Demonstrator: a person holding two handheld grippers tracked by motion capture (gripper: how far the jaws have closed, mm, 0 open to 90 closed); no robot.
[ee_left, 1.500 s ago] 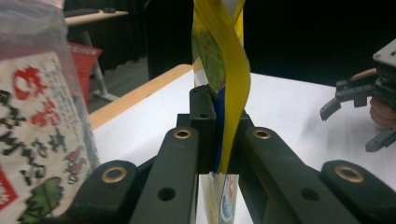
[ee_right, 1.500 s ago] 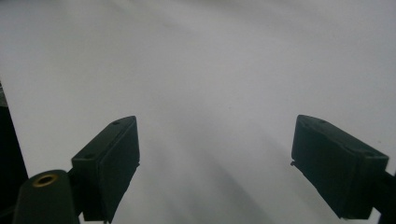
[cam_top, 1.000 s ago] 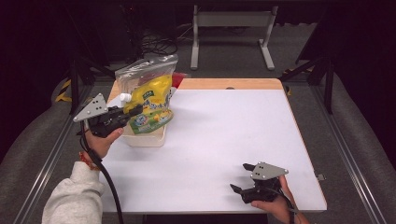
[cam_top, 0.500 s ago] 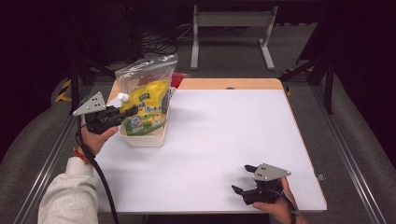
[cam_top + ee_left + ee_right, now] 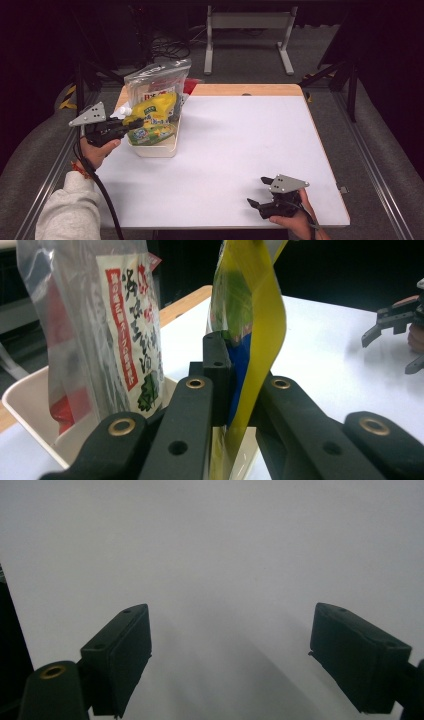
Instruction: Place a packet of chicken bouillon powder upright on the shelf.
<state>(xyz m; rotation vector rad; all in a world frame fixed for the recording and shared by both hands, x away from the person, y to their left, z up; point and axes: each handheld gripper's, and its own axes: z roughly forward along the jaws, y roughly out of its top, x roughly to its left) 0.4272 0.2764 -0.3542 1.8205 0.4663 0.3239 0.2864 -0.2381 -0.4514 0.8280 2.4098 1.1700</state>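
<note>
Right gripper [image 5: 260,192]: nearest item, at the near right edge of the white table [image 5: 240,150], held low in the person's right hand. Jaws spread wide with bare tabletop between them in the right gripper view [image 5: 230,655]; holds nothing.

Left forearm, grey sleeve [image 5: 67,210]: enters at the near left corner, with a black cable trailing along it.

Left gripper [image 5: 131,121]: at the left side of the table, grey three-cornered plate on top, pointing towards the tray. In the left gripper view [image 5: 240,390] the jaws are clamped tight on the edge of a yellow snack pouch [image 5: 260,315], the pouch hanging edge-on between the pads.

Yellow snack pouch [image 5: 152,117]: yellow and green printed packet, held over the tray and lying partly across its rim.

Cream tray [image 5: 160,149]: shallow plastic bin at the far left of the table.

Clear bag [image 5: 155,85]: stands upright in the tray behind the pouch; holds a packet with red and green print.

Metal stand [image 5: 247,30]: on the floor beyond the table's far edge.
</note>
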